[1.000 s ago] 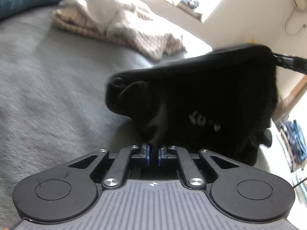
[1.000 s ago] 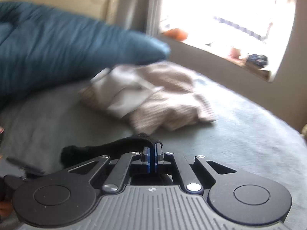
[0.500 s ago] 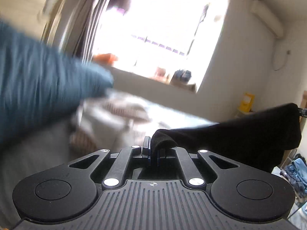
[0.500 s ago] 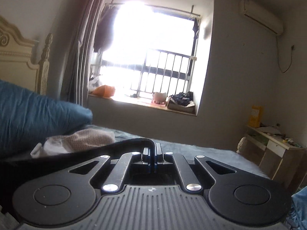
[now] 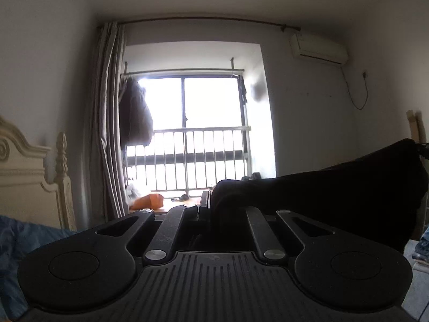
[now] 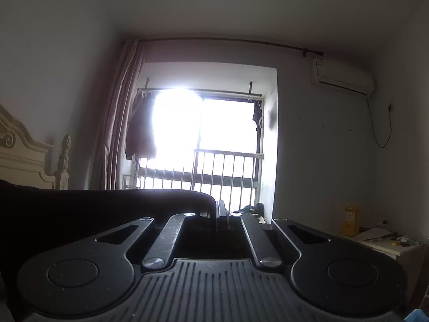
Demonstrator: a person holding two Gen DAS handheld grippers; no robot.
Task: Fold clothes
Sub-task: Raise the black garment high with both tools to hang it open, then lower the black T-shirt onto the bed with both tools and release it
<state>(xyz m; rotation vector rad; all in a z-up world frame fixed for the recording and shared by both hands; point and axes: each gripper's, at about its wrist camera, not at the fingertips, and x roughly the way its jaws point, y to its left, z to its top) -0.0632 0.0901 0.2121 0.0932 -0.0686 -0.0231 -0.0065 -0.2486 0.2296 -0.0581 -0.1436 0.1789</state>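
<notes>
A black garment [image 5: 335,187] hangs stretched in the air between both grippers. My left gripper [image 5: 211,204] is shut on one end of it, and the cloth runs off to the right, where the other gripper's tip shows at the frame edge. In the right wrist view the black garment [image 6: 93,214] spreads to the left from my right gripper [image 6: 217,209], which is shut on its other end. Both grippers are raised and face the window. The lower part of the garment is hidden below the gripper bodies.
A barred window [image 5: 198,145] with a grey curtain [image 5: 107,123] is straight ahead. A cream headboard [image 5: 24,182] and a blue pillow [image 5: 24,236] lie at the left. A white desk [image 6: 383,241] with a yellow box [image 6: 351,220] stands at the right, under an air conditioner [image 6: 340,79].
Both grippers have lifted and tilted up from the grey bed toward the window, carrying the black garment up with them. The bed and the beige clothes pile have dropped out of view.
</notes>
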